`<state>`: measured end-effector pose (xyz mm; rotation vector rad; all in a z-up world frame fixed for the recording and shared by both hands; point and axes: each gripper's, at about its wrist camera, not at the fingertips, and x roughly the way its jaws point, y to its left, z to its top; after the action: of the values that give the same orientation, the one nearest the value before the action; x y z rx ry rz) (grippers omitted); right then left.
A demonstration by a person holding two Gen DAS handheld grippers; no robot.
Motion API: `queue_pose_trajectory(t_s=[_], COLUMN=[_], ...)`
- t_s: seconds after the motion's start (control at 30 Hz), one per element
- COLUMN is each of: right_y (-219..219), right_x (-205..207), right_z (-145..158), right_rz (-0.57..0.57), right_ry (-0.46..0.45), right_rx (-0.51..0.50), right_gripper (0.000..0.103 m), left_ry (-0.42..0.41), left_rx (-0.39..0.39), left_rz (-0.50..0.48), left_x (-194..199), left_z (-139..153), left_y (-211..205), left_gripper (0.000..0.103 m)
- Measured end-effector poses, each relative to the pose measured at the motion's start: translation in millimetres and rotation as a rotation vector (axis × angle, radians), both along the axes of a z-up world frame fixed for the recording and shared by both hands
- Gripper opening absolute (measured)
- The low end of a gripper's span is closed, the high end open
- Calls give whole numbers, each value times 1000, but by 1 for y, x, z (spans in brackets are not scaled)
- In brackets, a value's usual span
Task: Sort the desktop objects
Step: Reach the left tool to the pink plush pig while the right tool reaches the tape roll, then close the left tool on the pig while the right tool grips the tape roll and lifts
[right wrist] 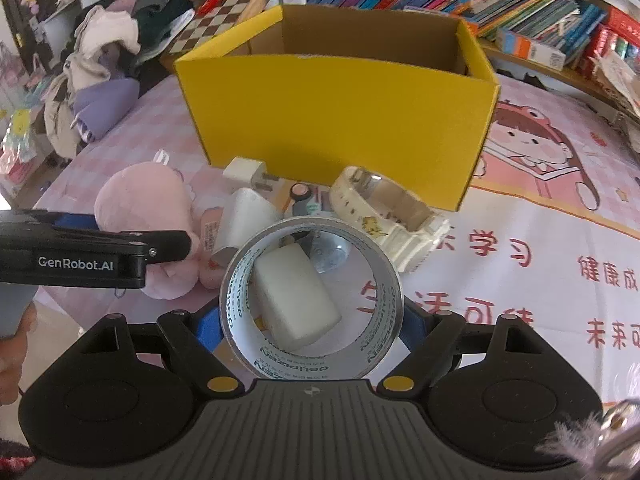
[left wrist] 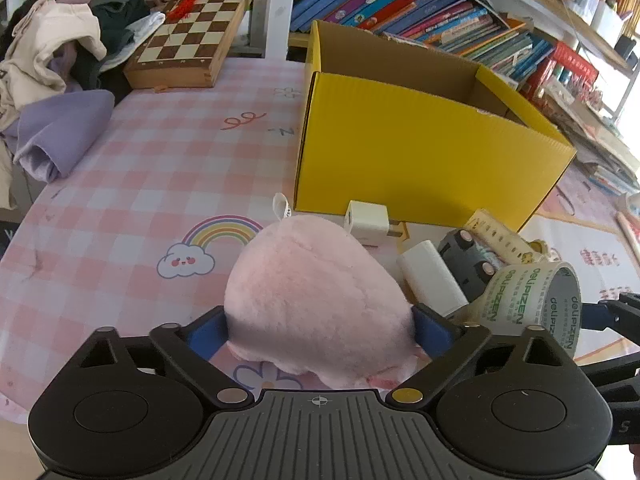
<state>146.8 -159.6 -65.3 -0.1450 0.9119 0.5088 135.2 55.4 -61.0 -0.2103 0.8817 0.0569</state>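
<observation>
the left claw pinches a pink plush toy between its blue pads, the toy resting on the pink checked tabletop in front of the yellow cardboard box. the right claw grips a roll of clear packing tape by its outer sides, the roll held so that its opening faces the camera. seen through that opening is a white eraser-like block, lying on the tabletop. just behind the tape lie a white paper roll, a white charger plug close to the box's front wall, a dark grey object with round pink ends, and a cream watch with a cartoon on its strap. the box stands open with nothing visible inside from these angles. beyond it are a row of leaning books, a folding chessboard and a heap of clothes at the tabletop's far left edge.
</observation>
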Motion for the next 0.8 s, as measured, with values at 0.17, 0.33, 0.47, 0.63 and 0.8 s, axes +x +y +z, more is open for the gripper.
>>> queue_pose_trajectory(t_s=[0.17, 0.33, 0.47, 0.63, 0.8], right_y=[-8, -15, -20, -21, -21], right_x=[-5, -9, -12, -14, -14], right_z=[9, 18, 25, 31, 44], right_rz=[-38, -76, -99, -112, -108], right_ry=[-21, -41, -58, -78, -127], right_rx=[16, 33, 43, 46, 51], right_gripper=[82, 82, 82, 82, 82], left_ry=[-14, -58, -102, -152, -217], left_rx=[-27, -36, -31, -24, -16], left_rz=[8, 26, 45, 49, 36], left_x=[-9, -21, -31, -39, -43], left_z=[6, 18, 30, 42, 58], left_y=[5, 13, 20, 24, 23], left_gripper=[81, 76, 75, 75, 75])
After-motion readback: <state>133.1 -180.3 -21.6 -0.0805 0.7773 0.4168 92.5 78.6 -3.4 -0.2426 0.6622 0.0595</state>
